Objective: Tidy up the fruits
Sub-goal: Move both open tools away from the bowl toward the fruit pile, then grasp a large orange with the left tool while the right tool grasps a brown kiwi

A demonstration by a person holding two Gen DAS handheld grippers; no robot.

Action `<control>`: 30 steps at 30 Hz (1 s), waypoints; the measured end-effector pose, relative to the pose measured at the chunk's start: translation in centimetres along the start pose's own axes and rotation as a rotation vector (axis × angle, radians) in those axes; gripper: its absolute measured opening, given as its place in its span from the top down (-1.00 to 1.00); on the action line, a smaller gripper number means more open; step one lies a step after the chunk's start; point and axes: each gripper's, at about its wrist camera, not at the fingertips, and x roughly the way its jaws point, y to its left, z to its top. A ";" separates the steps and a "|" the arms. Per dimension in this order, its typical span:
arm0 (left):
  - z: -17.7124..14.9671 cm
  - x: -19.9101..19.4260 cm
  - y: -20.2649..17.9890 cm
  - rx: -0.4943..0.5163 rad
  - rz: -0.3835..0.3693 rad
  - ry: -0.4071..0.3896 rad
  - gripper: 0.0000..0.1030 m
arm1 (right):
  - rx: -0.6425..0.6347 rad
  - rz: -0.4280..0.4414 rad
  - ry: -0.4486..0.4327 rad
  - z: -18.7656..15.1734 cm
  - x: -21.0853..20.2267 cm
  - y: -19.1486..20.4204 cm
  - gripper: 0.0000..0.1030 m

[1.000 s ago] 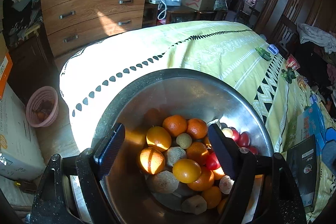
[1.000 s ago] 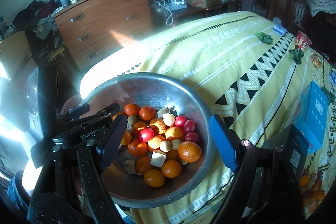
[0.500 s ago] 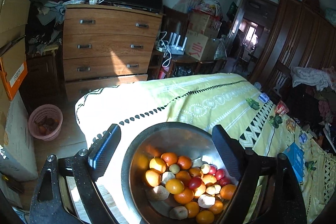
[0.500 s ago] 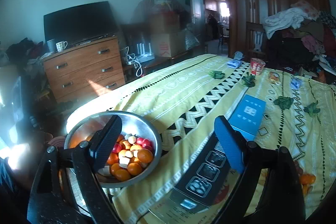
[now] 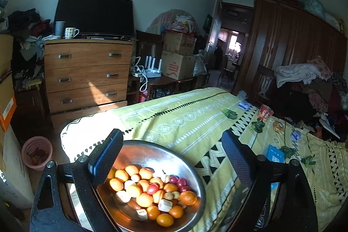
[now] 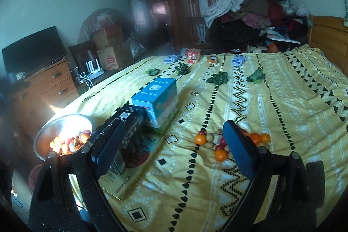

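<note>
A steel bowl (image 5: 152, 143) heaped with oranges, red and pale fruits (image 5: 144, 190) stands at the corner of the yellow patterned bedspread (image 5: 184, 123). My left gripper (image 5: 171, 133) hovers above and behind the bowl, its jaws opening with nothing between them. In the right wrist view the bowl (image 6: 65, 117) sits far left in bright sun. A loose pile of oranges and small red and pale fruits (image 6: 217, 142) lies on the bedspread just beyond my right gripper (image 6: 174, 125), partly hidden by its right finger (image 6: 238, 147). That gripper is open and holds nothing.
A blue box (image 6: 158, 97) and a black box (image 6: 124, 121) lie on a printed sheet between bowl and fruit pile. Leafy greens (image 6: 217, 78), a red cup (image 6: 193, 55) and small packets dot the far bedspread. A wooden dresser (image 5: 87, 75) and a pink basket (image 5: 37, 153) stand beyond the bed's corner.
Both grippers drew away from the bowl with their jaws widening. The left rose and tilted up. The right swung right across the bed, bringing the loose fruit pile into view.
</note>
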 end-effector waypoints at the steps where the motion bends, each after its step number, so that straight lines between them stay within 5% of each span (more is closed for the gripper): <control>1: -0.1 -0.7 -1.7 0.035 -0.015 -0.012 -0.80 | 0.015 -0.008 0.001 -0.1 -0.4 -0.7 -0.79; 6: -0.6 -4.0 -9.5 0.164 -0.144 -0.032 -0.89 | 0.081 -0.008 -0.022 -1.3 -3.1 -4.2 -0.82; 13: -2.9 -5.8 -16.9 0.224 -0.313 0.100 -0.91 | 0.189 -0.009 -0.004 -4.2 -5.6 -9.8 -0.84; 24: -13.8 -2.8 -26.5 0.433 -0.526 0.342 -0.91 | 0.337 -0.038 0.168 -10.2 -3.5 -15.4 -0.83; 27: -18.1 -0.7 -28.9 0.474 -0.582 0.452 -0.85 | 0.335 -0.044 0.234 -11.5 -2.3 -15.7 -0.54; 30: -22.8 1.4 -31.0 0.541 -0.646 0.542 -0.41 | 0.312 -0.042 0.280 -12.3 -1.5 -15.9 -0.37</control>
